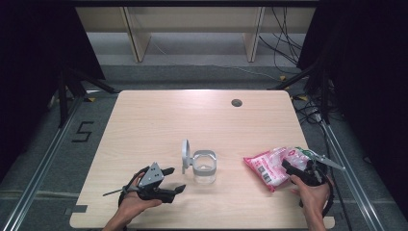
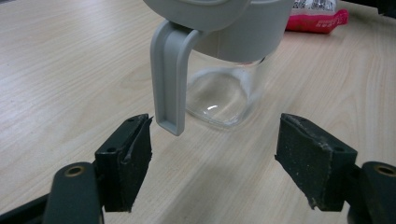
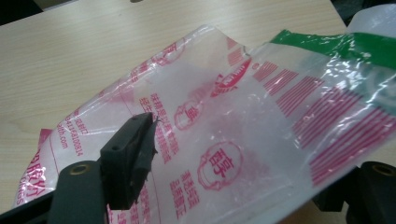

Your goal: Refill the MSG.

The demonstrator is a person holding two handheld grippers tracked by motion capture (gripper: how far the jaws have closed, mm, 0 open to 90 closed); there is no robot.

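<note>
Crinkled clear bag (image 3: 224, 140) with red print lies between the right tool's (image 3: 243, 186) parted jaws.

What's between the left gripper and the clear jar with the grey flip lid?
Nothing visible. The left gripper faces the clear jar with grey flip lid across bare table, jaws open.

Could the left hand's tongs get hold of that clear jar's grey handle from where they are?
Probably yes. The left tongs stand open, the grey handle of the jar hangs just ahead of them, and nothing lies between.
</note>
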